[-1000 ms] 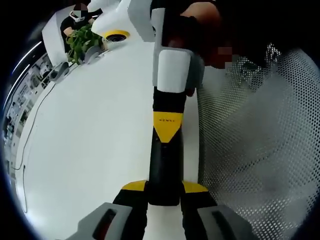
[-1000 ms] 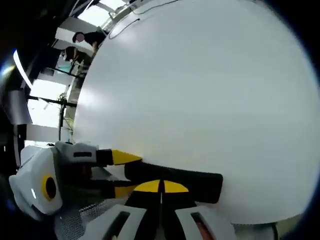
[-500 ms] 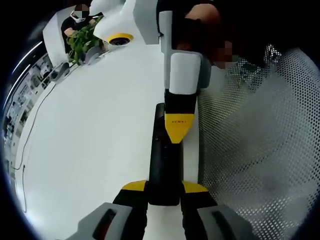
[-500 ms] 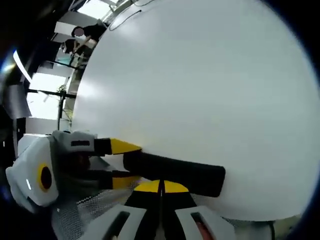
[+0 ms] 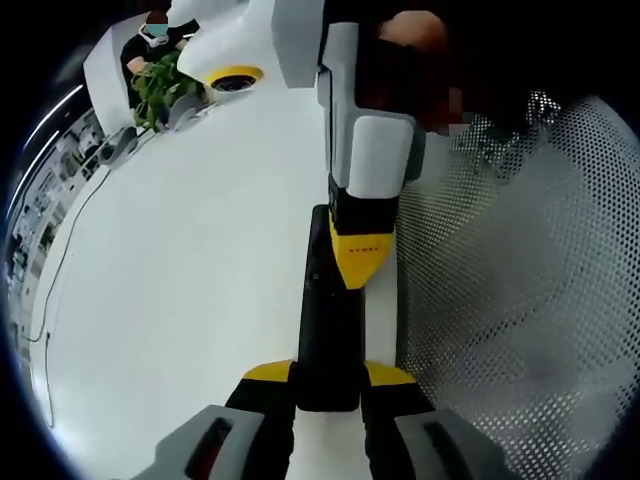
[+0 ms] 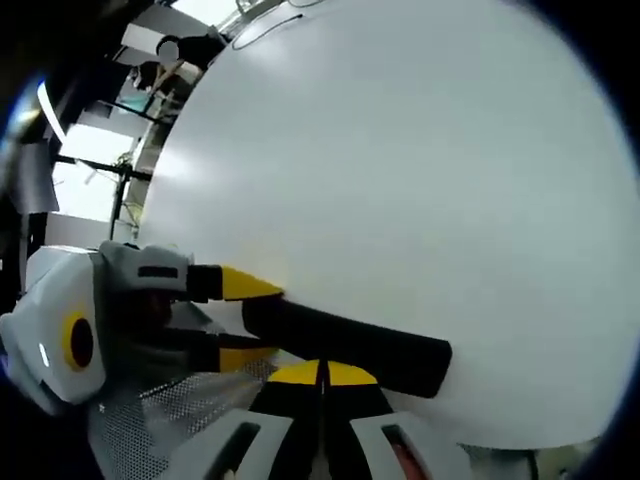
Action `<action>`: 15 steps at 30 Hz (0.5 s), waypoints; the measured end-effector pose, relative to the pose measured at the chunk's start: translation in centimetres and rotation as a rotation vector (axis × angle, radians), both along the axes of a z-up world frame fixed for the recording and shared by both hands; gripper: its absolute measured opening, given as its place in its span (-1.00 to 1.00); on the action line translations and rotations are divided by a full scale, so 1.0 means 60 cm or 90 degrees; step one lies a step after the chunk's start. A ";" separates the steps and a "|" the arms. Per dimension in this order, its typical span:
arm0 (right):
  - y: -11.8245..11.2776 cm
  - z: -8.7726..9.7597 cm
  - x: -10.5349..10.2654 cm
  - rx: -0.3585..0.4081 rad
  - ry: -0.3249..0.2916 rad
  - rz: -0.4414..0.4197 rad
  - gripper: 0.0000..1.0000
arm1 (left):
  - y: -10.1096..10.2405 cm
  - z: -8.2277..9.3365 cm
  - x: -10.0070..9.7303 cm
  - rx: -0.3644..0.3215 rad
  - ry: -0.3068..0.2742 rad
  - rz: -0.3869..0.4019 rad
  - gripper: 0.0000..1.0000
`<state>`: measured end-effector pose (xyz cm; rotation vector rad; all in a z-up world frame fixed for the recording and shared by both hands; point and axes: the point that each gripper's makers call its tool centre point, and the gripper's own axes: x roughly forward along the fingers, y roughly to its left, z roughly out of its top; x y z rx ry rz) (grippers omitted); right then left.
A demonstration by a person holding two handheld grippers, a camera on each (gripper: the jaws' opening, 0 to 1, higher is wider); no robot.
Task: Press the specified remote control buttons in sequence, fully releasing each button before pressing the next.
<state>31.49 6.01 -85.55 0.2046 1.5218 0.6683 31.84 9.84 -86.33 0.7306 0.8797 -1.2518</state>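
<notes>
A long black remote (image 5: 326,330) lies over the white table (image 5: 180,280). My left gripper (image 5: 328,374) is shut on its near end, one yellow tip on each side. My right gripper (image 5: 360,262) comes down from the top of the left gripper view, its yellow tips shut together and resting on the remote's upper face near the right edge. In the right gripper view the remote (image 6: 350,345) runs across just beyond my right gripper (image 6: 322,372), whose jaws are closed with nothing between them. There the left gripper (image 6: 245,318) clamps the remote's left end.
A grey mesh chair (image 5: 520,300) runs along the right side of the table. A green plant (image 5: 160,85) stands at the far left corner and a thin cable (image 5: 60,270) trails along the left edge. A person (image 6: 185,50) is far off beyond the table.
The right gripper's tips have slid a little sideways across the remote, toward the mesh side, and its body has come lower. The left gripper keeps its hold.
</notes>
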 end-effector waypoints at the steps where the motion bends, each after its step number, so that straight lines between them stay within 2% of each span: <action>1: 0.001 0.000 0.000 0.000 0.000 0.000 -1.00 | 0.000 0.000 0.000 -0.001 0.000 0.000 -0.51; 5: 0.008 0.002 0.001 0.010 -0.007 0.004 -1.00 | 0.000 0.000 -0.001 -0.004 0.000 0.000 -0.51; 11: 0.015 0.009 0.018 0.023 -0.045 0.000 -1.00 | 0.001 0.001 0.000 -0.014 0.001 0.000 -0.51; 15: 0.020 0.012 0.020 0.036 -0.055 -0.003 -1.00 | 0.001 0.001 0.000 -0.018 0.001 0.001 -0.51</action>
